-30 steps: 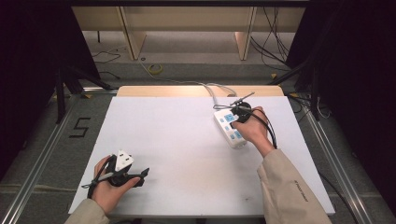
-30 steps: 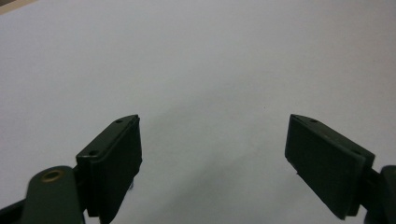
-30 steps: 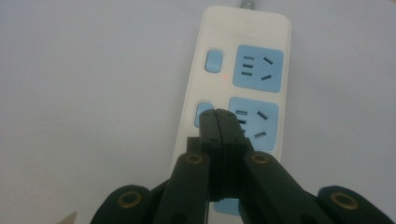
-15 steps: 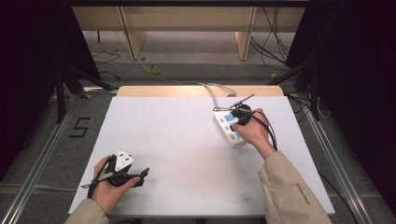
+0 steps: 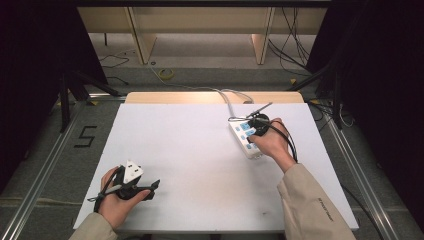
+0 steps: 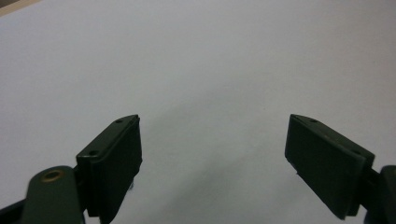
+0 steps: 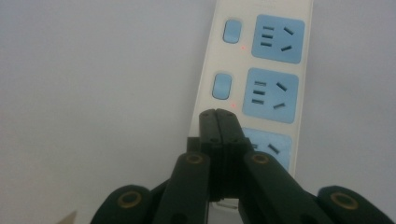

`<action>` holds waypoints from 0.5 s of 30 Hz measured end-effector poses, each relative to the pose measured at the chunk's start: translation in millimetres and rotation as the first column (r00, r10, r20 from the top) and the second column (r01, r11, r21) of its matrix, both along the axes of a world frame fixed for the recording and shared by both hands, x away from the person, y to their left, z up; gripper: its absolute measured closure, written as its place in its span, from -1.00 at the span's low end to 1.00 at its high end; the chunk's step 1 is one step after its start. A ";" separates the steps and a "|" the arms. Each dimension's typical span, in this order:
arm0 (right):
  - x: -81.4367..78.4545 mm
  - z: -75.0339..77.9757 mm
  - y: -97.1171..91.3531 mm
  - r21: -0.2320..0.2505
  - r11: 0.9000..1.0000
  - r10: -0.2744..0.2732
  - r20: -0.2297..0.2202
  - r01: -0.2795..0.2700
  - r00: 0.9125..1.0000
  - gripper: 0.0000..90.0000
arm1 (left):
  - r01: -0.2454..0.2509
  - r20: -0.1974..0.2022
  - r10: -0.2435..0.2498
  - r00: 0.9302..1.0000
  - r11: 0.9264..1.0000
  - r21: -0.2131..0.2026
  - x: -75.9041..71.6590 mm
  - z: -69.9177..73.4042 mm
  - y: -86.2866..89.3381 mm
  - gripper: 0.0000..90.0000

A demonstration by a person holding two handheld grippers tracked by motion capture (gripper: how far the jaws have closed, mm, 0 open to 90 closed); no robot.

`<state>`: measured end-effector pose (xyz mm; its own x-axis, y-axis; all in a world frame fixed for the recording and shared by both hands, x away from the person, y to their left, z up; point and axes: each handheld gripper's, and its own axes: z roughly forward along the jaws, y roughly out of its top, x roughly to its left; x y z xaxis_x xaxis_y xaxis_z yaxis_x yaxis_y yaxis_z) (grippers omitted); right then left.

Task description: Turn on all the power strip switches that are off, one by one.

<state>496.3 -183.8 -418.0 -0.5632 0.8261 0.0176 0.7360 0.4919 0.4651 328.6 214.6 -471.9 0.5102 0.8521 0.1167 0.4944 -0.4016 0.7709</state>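
Note:
A white power strip (image 5: 243, 131) with blue sockets lies on the right half of the white table (image 5: 190, 150). My right gripper (image 5: 253, 136) points down onto it, held by a hand in a beige sleeve. In the right gripper view the jaws of this gripper (image 7: 218, 116) are shut, their tips over the power strip (image 7: 275, 88) beside its row of blue switches. Small red lights glow next to two switches. My left gripper (image 5: 150, 189) rests near the front left corner. In its own view the left gripper (image 6: 212, 123) stands wide open over bare table (image 6: 210, 56), nothing between the jaws.
The strip's white cable (image 5: 227, 97) runs off the table's back edge, past a wooden strip (image 5: 210, 97). Metal rails flank the table on the floor, where a "5" mark (image 5: 86, 136) sits at the left. Loose cables lie on the floor behind.

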 end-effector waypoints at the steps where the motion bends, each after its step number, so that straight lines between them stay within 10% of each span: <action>1: -0.1 -0.2 -0.1 -0.003 1.000 0.001 -0.001 -0.001 1.000 1.00 | -0.002 0.000 0.002 1.000 1.000 -0.004 -0.1 -0.1 -0.3 -0.59; 15: -0.4 -5.4 -1.3 -0.005 1.000 -0.006 -0.016 0.006 1.000 1.00 | 0.000 0.000 0.000 1.000 1.000 0.001 0.1 0.0 0.1 -0.59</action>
<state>495.9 -185.1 -423.4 -0.5578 0.8296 0.0228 0.7465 0.4895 0.4507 328.8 214.8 -471.9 0.5103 0.8520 0.1173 0.4946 -0.4023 0.7704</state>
